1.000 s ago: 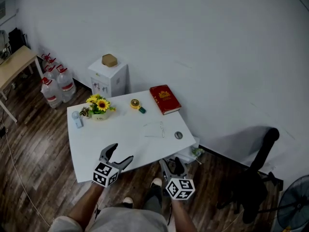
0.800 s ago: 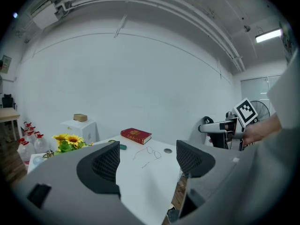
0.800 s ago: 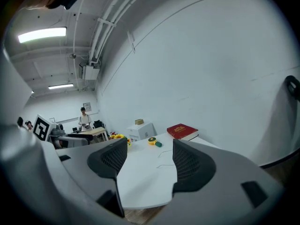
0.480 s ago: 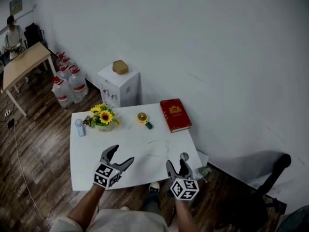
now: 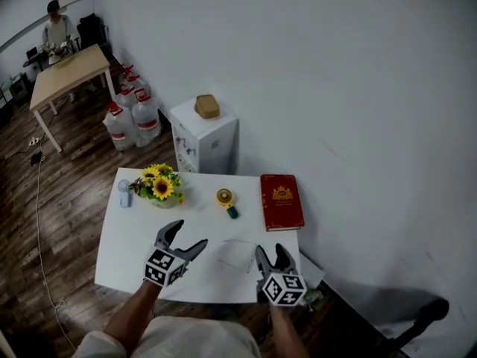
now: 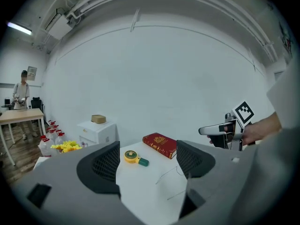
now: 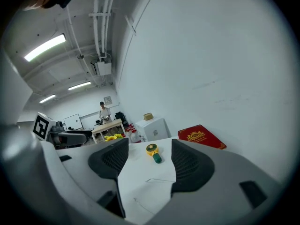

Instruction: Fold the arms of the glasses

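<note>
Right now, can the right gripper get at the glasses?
Probably yes: the glasses lie on bare table just ahead of the right gripper, nothing between. Its jaws have just been closing slightly but stand apart, empty.

Person's handheld rig. Left gripper (image 5: 188,234) and right gripper (image 5: 270,249): each has a pale grey body ending in two dark grey jaws, whose inner pads (image 6: 105,165) are finely ribbed like mesh. Behind the jaws sits a marker cube (image 5: 164,267) — white faces printed with black square codes. The right gripper's jaws have just been closing slightly, with nothing between them. Clothing — a pale beige top (image 5: 194,341), forearms left uncovered.
</note>
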`<act>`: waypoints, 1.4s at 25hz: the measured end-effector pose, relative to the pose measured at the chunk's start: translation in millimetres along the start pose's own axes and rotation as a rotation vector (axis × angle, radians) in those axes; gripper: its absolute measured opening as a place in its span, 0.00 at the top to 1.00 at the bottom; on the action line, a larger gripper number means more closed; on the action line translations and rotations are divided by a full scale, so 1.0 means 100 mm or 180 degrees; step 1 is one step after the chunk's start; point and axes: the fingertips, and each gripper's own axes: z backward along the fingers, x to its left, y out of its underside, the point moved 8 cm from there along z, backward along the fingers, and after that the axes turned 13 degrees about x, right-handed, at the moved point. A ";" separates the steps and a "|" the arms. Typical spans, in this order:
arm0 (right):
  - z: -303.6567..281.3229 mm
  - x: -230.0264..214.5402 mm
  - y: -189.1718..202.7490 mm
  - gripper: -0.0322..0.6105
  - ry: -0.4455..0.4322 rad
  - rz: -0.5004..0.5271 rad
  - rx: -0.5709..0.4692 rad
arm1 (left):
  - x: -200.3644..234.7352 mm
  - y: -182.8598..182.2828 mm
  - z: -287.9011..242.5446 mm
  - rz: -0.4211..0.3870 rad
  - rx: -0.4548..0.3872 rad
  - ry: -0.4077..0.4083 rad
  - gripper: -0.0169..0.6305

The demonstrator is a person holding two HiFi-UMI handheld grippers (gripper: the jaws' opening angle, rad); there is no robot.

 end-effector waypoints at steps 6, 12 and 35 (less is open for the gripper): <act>-0.25 -0.35 -0.26 0.52 -0.0243 0.0076 0.0086 | -0.04 -0.20 -0.34 0.0133 -0.0029 -0.0208 0.40; -0.43 -0.64 -0.18 0.53 -0.0477 -0.0138 0.0352 | -0.19 -0.18 -0.61 0.0185 0.0075 -0.0180 0.40; -1.07 -1.23 1.13 0.71 -0.1268 -0.2111 0.1633 | 0.23 0.19 -0.61 0.0494 0.0367 -0.0268 0.40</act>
